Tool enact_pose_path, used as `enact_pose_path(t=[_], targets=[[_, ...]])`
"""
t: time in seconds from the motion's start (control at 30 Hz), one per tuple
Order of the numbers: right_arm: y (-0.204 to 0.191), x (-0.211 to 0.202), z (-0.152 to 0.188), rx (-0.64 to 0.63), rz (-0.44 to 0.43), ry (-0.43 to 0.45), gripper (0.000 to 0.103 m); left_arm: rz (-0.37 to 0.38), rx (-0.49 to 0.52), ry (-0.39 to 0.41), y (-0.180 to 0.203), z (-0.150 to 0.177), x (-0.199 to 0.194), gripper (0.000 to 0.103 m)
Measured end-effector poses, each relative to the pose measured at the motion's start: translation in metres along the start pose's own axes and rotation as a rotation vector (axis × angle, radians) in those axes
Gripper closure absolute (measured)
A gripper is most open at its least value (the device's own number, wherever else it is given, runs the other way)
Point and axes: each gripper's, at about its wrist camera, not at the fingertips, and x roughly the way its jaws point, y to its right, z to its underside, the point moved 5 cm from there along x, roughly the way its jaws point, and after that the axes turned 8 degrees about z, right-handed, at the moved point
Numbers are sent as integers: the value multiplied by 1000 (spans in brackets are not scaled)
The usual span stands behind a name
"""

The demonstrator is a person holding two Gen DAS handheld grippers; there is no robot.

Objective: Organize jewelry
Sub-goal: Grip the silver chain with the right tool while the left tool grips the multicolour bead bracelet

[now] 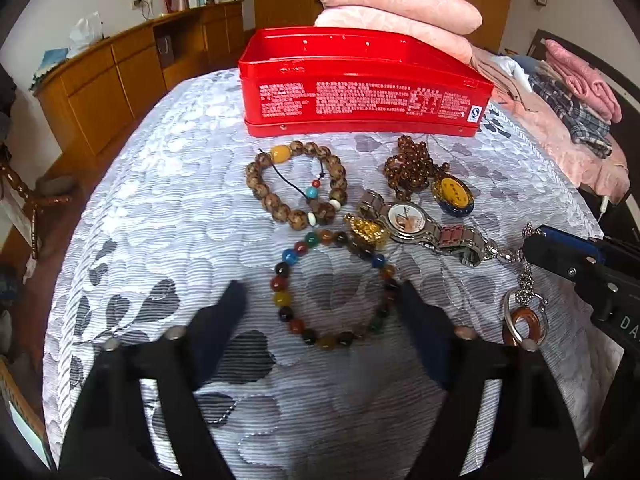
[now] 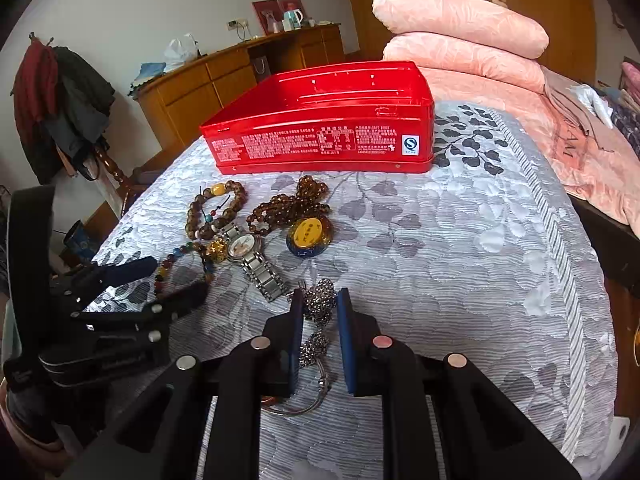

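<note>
Fingers [image 1: 416, 308] of the left gripper [image 1: 320, 300] spread wide around the multicolored bead bracelet [image 1: 334, 288] on the bed [image 1: 160, 184]; the right gripper [image 2: 319, 312], half-closed, straddles the silver chain necklace [image 2: 318, 300], likely both bound for the open red tin [image 2: 320, 120] behind

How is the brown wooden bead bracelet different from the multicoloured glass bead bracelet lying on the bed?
The brown wooden bead bracelet has speckled brown beads, one amber bead and a black cord; the multicoloured glass bead bracelet has glossy beads of many colours and a gold charm. The wooden one lies nearer the red tin box; the multicoloured one lies between the open left gripper's fingers. Both lie flat on the bedspread.
</note>
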Motion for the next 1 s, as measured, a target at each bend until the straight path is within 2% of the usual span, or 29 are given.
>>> enact_pose_path(t=[0.03,0.1,0.17,0.23,0.27,0.3,0.33,0.37,0.4,0.43,0.6,0.7,0.77,0.83,1.0], targets=[[0,0,0,-1,-1,0,86,2,0,4,0,0,-1,37],[-1,1,1,0,-2,-3,86,1,-6,15,-3,1,-4,58],[-1,2,3,1,-3,-11,86,10,-27,23,-8,1,-8,67],[-2,3,5,3,-2,-17,86,30,-37,25,-12,2,-10,70],[-2,4,6,4,-3,-22,86,36,-36,23,-13,2,-11,70],[-2,5,7,3,-3,-25,86,39,-34,19,-12,3,-13,65],[-3,6,7,1,-2,-27,86,45,-35,14,-12,4,-14,57],[-4,6,8,0,-2,-28,86,49,-36,13,-12,4,-15,42],[-4,5,9,0,-4,-28,86,42,-37,22,-11,4,-19,35],[-5,4,9,-2,-3,-27,86,28,-29,39,-9,4,-23,32],[-3,1,7,1,0,-19,86,48,16,61,6,2,-29,34],[0,0,8,4,2,-17,86,77,24,29,13,5,-19,56],[3,0,8,10,3,-18,86,86,21,2,14,8,-10,62],[4,1,8,10,1,-19,86,72,35,18,15,8,-8,64],[1,3,9,0,-7,-27,86,48,2,34,6,7,-9,93]])
